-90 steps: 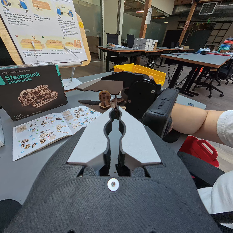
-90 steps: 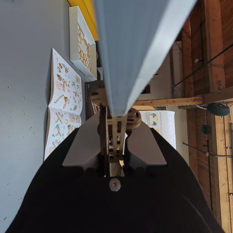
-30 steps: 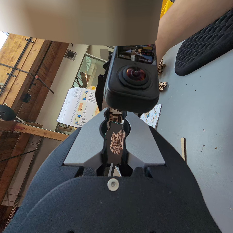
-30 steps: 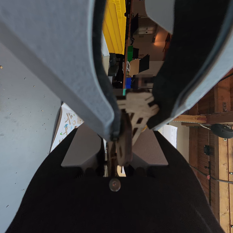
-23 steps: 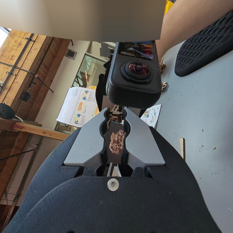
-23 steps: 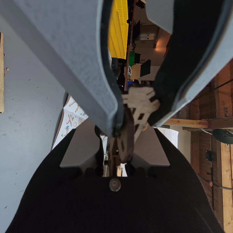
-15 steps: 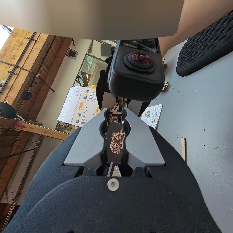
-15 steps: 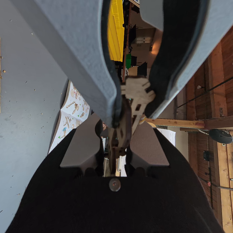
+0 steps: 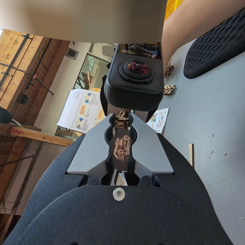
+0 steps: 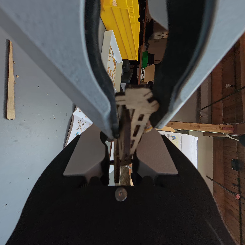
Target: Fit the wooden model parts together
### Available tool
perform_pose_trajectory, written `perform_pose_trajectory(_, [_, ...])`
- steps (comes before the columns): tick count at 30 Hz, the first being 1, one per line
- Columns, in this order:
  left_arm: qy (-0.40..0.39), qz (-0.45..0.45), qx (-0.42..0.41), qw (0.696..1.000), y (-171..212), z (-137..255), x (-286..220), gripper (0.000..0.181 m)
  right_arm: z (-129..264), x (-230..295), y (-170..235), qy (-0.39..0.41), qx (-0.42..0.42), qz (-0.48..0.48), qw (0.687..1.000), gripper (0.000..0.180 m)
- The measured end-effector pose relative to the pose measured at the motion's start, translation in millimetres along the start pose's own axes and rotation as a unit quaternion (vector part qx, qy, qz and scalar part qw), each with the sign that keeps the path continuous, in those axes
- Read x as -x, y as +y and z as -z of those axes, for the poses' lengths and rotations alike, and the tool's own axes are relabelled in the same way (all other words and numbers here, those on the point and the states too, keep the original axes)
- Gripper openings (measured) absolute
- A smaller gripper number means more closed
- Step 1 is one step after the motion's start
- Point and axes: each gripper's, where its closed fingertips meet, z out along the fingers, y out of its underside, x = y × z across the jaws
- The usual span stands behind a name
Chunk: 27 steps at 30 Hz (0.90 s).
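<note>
Pinching one wooden assembly at frame centre, both the left tool and right tool grip it; loose parts upper right on the tabletop suggest fitting remains.

- Pale laser-cut wood with dark scorched edges is seen in the model part.
- Matt grey plastic, finely grained, forms the left gripper fingers.
- The tabletop is matt grey, flecked with wood chips.
</note>
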Motion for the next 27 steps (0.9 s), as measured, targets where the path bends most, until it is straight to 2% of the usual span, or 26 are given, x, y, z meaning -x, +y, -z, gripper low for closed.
perform_pose_trajectory(4, [-0.008, -0.015, -0.001, 1.0, -1, 0, 1, 0.017, 4, -1, -8, -0.012, -0.018, -0.026, 0.999, 0.032])
perform_pose_trajectory(8, [-0.006, 0.006, -0.016, 1.0, -6, 1, 2, 0.017, 4, -7, -4, 0.015, -0.009, -0.004, 1.0, 0.022])
perform_pose_trajectory(10, [-0.01, -0.01, -0.011, 1.0, -5, 1, 1, 0.017, 3, -4, -4, 0.001, -0.014, -0.017, 1.0, 0.02])
perform_pose_trajectory(27, [-0.007, -0.015, 0.012, 1.0, 1, -5, 1, 0.017, 4, -2, -6, -0.008, -0.011, -0.046, 0.999, 0.017])
